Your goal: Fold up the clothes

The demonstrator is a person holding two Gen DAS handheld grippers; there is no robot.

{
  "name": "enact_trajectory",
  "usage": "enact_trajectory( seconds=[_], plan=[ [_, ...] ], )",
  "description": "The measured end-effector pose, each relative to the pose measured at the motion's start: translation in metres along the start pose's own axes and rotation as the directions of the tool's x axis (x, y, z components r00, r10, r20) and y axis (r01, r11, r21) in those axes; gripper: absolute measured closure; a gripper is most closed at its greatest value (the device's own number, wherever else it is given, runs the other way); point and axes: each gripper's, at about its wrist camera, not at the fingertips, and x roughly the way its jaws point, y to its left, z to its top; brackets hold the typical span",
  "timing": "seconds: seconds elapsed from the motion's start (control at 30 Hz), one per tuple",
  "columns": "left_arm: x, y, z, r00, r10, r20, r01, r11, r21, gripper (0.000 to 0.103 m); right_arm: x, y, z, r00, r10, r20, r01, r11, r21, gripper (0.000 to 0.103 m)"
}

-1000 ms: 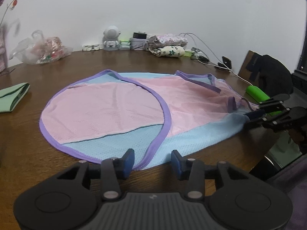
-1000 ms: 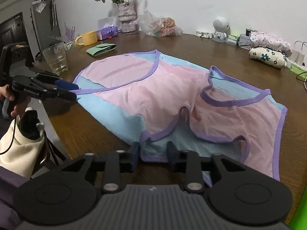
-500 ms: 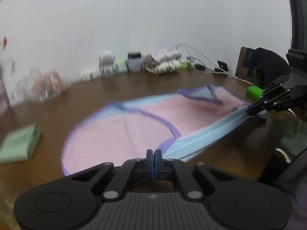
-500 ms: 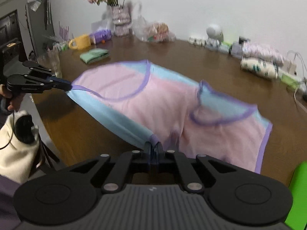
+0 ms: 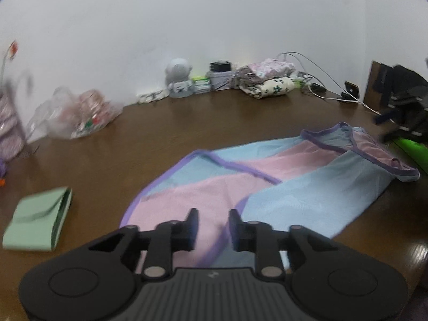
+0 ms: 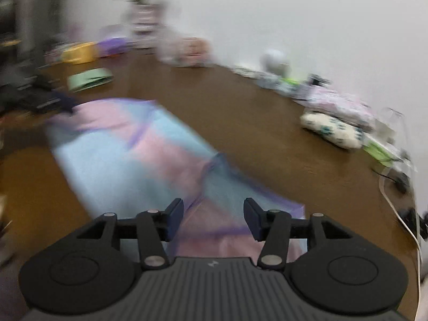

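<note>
1. Pink-and-blue mesh garment (image 5: 270, 184) lies on the brown table (image 5: 187, 125), blue near half laid over the pink: one lengthwise fold looks in place. Further folds likely remain.
2. Left gripper (image 5: 211, 224) released, jaws apart, over the hem end; nothing held.
3. Right gripper (image 6: 214, 214) likewise spread and empty, over the strap end.
4. Long axis runs between the two grippers; purple-trimmed straps point toward the right one. Right view blurred.

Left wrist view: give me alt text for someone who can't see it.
The left gripper, fingers open, hovers over a pink-and-blue garment folded lengthwise on a brown table. A folded green cloth lies left; clutter lines the far wall.
</note>
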Motion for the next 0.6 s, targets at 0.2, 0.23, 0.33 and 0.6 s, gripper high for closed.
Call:
enact_trajectory(
  seconds=[0.2, 0.23, 0.33, 0.6],
  plan=[
    [-0.002, 0.004, -0.022, 0.999, 0.006, -0.036, -0.008, 0.998, -0.059, 0.078, -0.014, 0.017, -0.036, 0.983, 0.039, -0.181, -0.054, 0.995, -0.079, 0.056],
    [-0.001, 0.004, -0.023, 0.999, 0.005, -0.037, -0.007, 0.998, -0.065, 0.078, -0.012, 0.02, -0.041, 0.979, 0.035, -0.202, -0.052, 0.995, -0.081, 0.06],
    [-0.002, 0.007, -0.025, 0.999, 0.002, -0.041, -0.005, 0.997, -0.077, 0.077, -0.002, 0.014, -0.045, 0.966, 0.043, -0.254, -0.058, 0.997, -0.053, 0.098],
    [-0.001, 0.01, -0.026, 0.999, 0.013, -0.04, -0.016, 0.997, -0.076, 0.077, 0.014, -0.03, -0.013, 0.922, -0.332, -0.199, 0.307, 0.941, -0.143, 0.057]
  ],
)
